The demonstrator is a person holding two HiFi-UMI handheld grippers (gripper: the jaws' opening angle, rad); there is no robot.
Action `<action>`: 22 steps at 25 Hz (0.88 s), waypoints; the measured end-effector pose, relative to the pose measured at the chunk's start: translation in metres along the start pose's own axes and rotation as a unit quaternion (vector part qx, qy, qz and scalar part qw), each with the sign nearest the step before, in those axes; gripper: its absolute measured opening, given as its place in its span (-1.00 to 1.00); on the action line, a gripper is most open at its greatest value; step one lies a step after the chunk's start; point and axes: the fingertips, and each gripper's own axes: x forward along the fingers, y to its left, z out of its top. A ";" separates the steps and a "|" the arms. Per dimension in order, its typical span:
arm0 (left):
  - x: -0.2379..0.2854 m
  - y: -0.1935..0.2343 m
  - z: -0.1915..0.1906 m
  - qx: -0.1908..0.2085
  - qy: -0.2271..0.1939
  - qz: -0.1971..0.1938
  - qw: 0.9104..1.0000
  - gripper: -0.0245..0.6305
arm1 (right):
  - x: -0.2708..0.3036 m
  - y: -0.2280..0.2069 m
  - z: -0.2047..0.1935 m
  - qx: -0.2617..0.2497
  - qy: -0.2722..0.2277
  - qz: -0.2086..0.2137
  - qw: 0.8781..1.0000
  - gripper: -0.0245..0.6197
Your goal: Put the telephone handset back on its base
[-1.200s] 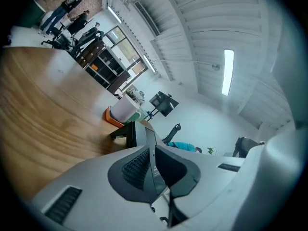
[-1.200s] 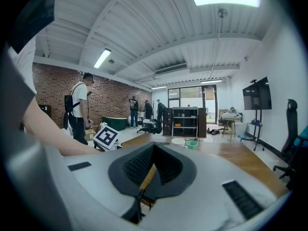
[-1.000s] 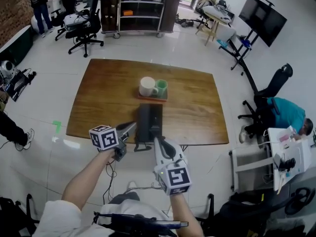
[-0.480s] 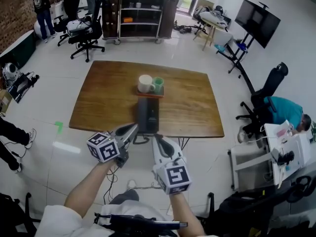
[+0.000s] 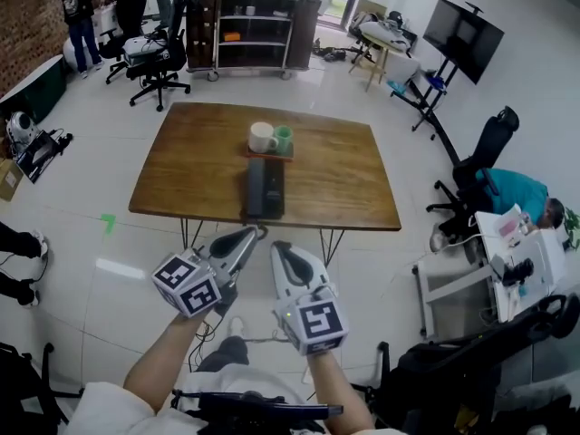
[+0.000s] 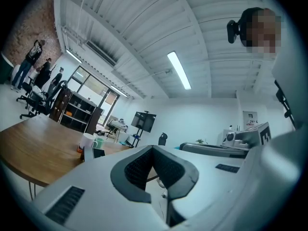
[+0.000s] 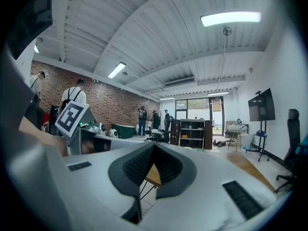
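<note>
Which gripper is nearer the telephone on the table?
Left, narrowly. The left gripper sits just short of the telephone, off its near end; the right gripper is further back, slightly right.

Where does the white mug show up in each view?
Head view: white mug upper centre, on the far half of the table.
Left gripper view: white mug lower left, on the table.
Right gripper view: not in it.
Shared landmark: the black shelving unit.
</note>
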 end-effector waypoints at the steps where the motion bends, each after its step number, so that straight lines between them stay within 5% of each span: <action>1: -0.005 -0.009 0.002 0.007 -0.003 0.001 1.000 -0.93 | -0.009 0.004 0.000 -0.006 -0.001 0.002 1.000 -0.91; 22: -0.129 -0.184 0.011 0.138 -0.025 0.062 0.988 -0.93 | -0.164 0.097 0.007 -0.009 -0.040 0.020 0.999 -0.91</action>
